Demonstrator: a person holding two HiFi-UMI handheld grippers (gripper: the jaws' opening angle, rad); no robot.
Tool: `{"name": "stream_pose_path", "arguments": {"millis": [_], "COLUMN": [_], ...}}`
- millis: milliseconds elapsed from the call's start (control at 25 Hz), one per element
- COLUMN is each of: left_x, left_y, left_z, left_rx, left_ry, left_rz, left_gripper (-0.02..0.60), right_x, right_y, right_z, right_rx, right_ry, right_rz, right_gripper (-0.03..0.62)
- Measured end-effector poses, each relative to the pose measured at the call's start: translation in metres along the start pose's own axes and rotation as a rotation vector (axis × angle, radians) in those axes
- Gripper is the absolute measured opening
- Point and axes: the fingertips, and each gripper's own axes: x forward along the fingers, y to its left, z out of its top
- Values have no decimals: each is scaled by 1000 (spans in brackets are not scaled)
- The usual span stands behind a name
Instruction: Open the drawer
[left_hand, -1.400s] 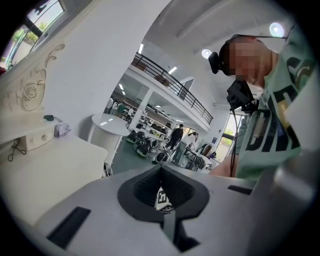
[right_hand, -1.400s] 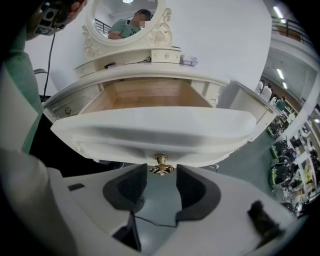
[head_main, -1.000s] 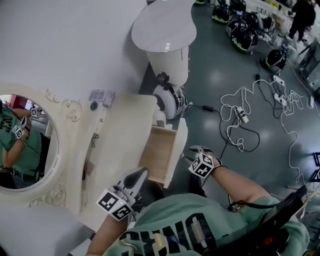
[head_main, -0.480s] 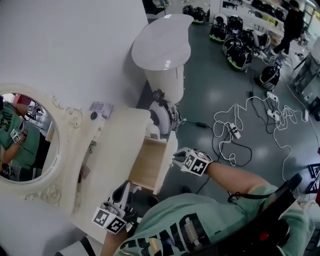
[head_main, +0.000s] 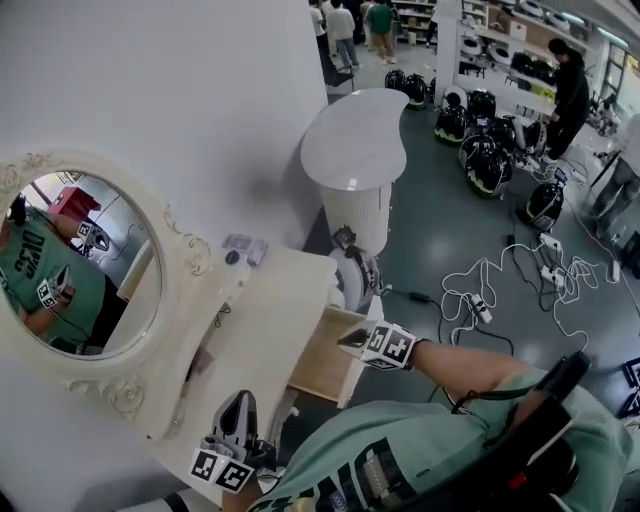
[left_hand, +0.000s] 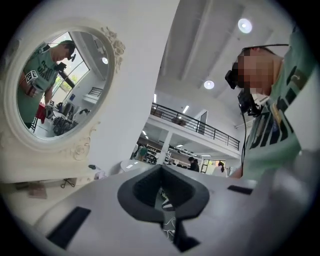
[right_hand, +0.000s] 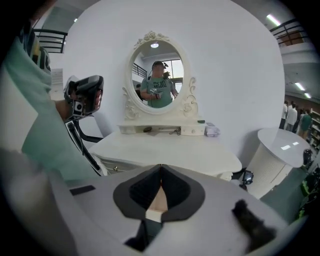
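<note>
At 6 o'clock in the head view, just below centre, the drawer (head_main: 322, 365) stands pulled out of the dressing table (head_main: 255, 320) w/ bare wood showing inside, so the opening looks done or v. nearly. The right gripper (head_main: 350, 339) sits at the drawer's 3 o'clock, near its white front edge. Its own view shows the jaws pressed together w/ nothing pinched, only drawer wood visible past them. Can't tell if it touches the front. The left gripper (head_main: 238, 405) is well apart at 7 o'clock, by the table's near end, jaws likewise clamped on nothing. Judgement: what's left is prob. just getting clear w/o undoing the work. Take the right one up and out toward 3 o'clock, not across toward the mirror (head_main: 75, 265) at 9, since a bump on the front could shove the drawer back in. If more travel is wanted, hook the closed tips behind the front edge and pull straight, no twisting, or it may bind. Keep the left one off the small items (head_main: 243, 248) by the mirror base. The cables (head_main: 520, 285) on the floor at 3 o'clock are a trip risk if stepping back.
</note>
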Motion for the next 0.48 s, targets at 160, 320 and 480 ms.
{"name": "stream_pose_path", "arguments": {"millis": [160,320,480], "left_x": [-44,-86,-112], "left_y": [15,28,26], "left_z": [12,25,31], "left_rx": [22,38,60], "left_ry": [-35,-80,-129], "left_rz": [33,123,228], "left_gripper": [9,11,9], "right_x": [15,21,24], "right_y": [17,30,31], "right_z": [44,85,106], "right_rx": [39,68,36], "right_ry": [-71,-130,-159], "right_rz": [20,89,168], "right_gripper": [14,12,12]}}
